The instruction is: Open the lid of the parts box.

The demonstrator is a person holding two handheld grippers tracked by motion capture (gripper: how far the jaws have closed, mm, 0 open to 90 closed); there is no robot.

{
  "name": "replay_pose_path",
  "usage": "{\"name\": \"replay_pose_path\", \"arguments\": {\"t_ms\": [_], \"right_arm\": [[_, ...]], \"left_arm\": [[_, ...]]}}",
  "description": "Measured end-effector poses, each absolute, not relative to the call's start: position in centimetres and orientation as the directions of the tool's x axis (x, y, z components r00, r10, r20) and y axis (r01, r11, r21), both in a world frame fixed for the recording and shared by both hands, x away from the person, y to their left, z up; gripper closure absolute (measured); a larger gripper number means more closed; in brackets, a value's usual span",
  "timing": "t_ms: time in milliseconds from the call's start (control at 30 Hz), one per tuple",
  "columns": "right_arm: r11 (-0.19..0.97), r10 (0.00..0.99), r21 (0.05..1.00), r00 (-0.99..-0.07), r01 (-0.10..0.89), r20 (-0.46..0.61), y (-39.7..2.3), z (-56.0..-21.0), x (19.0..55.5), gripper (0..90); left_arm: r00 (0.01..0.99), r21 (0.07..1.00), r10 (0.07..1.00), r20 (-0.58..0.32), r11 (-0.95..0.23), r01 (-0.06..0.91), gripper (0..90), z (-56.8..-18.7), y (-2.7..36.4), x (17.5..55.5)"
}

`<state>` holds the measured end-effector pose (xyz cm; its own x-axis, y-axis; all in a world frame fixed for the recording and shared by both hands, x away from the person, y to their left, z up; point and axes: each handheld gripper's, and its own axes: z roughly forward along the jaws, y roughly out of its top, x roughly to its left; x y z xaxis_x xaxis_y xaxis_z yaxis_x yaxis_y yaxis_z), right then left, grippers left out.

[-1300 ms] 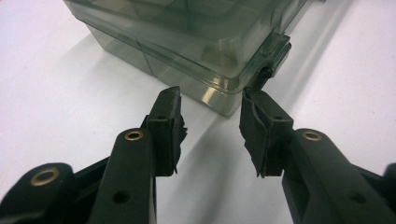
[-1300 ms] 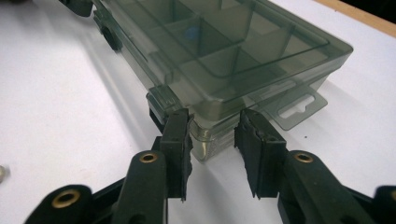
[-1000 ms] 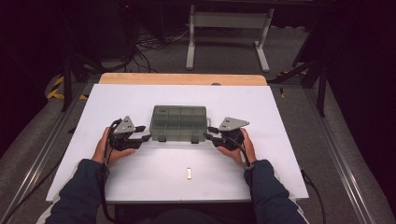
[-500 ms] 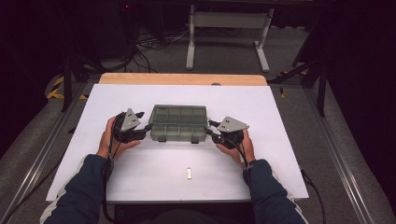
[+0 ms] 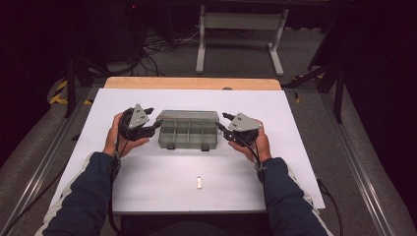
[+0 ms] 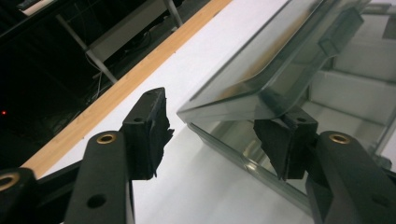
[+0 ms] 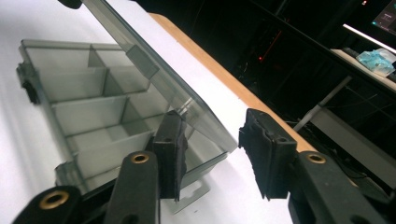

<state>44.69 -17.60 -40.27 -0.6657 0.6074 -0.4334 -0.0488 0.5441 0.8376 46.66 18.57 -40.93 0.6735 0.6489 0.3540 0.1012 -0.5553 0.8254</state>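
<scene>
A clear grey compartment box (image 5: pixel 189 135) sits mid-table with its hinged lid (image 5: pixel 187 116) tilted up at the back. My left gripper (image 5: pixel 156 124) is at the box's left end and my right gripper (image 5: pixel 222 120) at its right end. In the left gripper view the lid's corner (image 6: pixel 224 105) lies between the jaws of the left gripper (image 6: pixel 217 126); the right pad touches its underside and the left pad stands clear. They have just closed a little. In the right gripper view the lid (image 7: pixel 154 65) edge passes between the right gripper (image 7: pixel 212 149) jaws, which have just opened a little, neither pad pressing.
A small white piece (image 5: pixel 198 182) lies on the white table (image 5: pixel 147 167) near the front edge. Two latches (image 5: pixel 169 146) hang at the box's front. A wooden strip (image 5: pixel 192 83) runs along the far edge, with a metal stand and cables on the floor beyond.
Both hands have risen a little at the box's ends. The lid, flat on the box a second ago, now stands tilted open.
</scene>
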Motion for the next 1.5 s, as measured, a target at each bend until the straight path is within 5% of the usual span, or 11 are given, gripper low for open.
{"name": "replay_pose_path", "arguments": {"t_ms": [800, 1500], "right_arm": [[0.42, 0.656, 0.905, -0.711, 0.068, -0.251, -17.9, -37.4, 49.9, 75.9], [0.29, 0.754, 0.941, -0.647, 0.174, -0.113, -17.0, -40.1, 53.4, 82.5]], "left_arm": [[0.695, 0.858, 0.668, 0.267, -0.492, 0.143, 67.4, -38.8, 18.5, 50.8], [0.673, 0.888, 0.733, 0.1, -0.371, 0.272, 68.0, -42.0, 17.1, 54.4]]}}
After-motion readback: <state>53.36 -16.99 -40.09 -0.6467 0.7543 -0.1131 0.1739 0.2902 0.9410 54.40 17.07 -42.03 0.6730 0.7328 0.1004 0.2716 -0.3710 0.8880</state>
